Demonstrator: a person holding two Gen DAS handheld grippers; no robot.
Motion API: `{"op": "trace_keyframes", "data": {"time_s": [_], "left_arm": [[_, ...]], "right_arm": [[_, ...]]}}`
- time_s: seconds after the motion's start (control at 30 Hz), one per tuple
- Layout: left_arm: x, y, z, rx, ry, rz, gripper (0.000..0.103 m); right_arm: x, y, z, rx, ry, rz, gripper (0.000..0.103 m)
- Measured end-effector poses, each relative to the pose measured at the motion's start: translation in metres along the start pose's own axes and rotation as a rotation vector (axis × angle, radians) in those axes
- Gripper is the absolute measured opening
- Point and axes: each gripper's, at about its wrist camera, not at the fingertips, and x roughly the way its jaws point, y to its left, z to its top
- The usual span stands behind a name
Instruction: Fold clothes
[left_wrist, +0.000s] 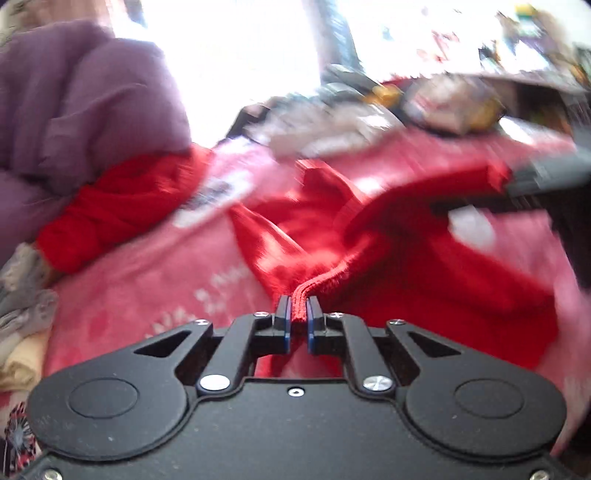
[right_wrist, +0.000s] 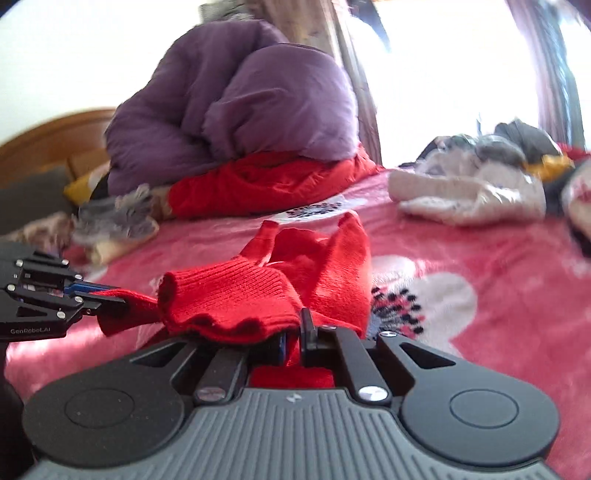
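Sunlit bedroom, with a bed under a pink fleece blanket (right_wrist: 498, 258) patterned in white patches, and a heaped purple quilt (right_wrist: 229, 103) at the far end. My task piece is a red ribbed-knit sweater (right_wrist: 236, 295), lying rumpled on the blanket between my two tools, partly lifted off it.

My left gripper (left_wrist: 298, 314) has its fingers clamped on a ribbed edge of the knit, the doubled band pinched between the blue pads. My right gripper (right_wrist: 293, 339) is closed on another part of the sweater; red fabric bunches over the left finger and hides it, but cloth sits between the two.

I judge the knit soft, light and stretchy, so it will sag and drape instead of holding a crease. Ribbed bands and seams look like the firmest places to grip. Other clothes, cream and grey (right_wrist: 469, 195), lie piled further back.
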Motion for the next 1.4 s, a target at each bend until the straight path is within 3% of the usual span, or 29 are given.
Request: {"op": "trace_keyframes", "data": {"time_s": [0.13,0.23,0.5,0.63,0.73,0.87,1.0,1.17,1.4], "left_arm": [[-0.012,0.011,0.020,-0.103,-0.067,0.073,0.007],[-0.022,0.013,0.031,-0.100,-0.095,0.151,0.007],[-0.041,0.031,0.042,0.106,-0.044,0.309,0.007],[-0.048,0.081,0.048,-0.050,0.035,0.216,0.007],[-0.061,0.110,0.052,-0.141,0.061,0.195,0.007],[-0.086,0.132,0.059,-0.189,0.086,0.206,0.007],[-0.089,0.160,0.057,-0.250,0.165,0.233,0.007],[-0.078,0.199,0.045,-0.388,0.278,0.214,0.007],[-0.039,0.228,0.029,-0.436,0.371,0.272,0.007]], "right_arm": [[0.001,-0.022,0.001,0.124,-0.006,0.023,0.008],[0.001,-0.034,0.000,0.179,0.001,0.052,0.008],[0.008,-0.041,-0.006,0.206,0.043,0.079,0.009],[0.008,-0.041,-0.005,0.214,0.047,0.092,0.009],[0.008,-0.040,-0.005,0.213,0.043,0.095,0.009],[0.009,-0.042,-0.004,0.219,0.041,0.101,0.009],[0.010,-0.042,-0.005,0.220,0.045,0.109,0.009],[0.010,-0.042,-0.005,0.221,0.045,0.111,0.009],[0.012,-0.044,-0.006,0.223,0.055,0.112,0.009]]}}
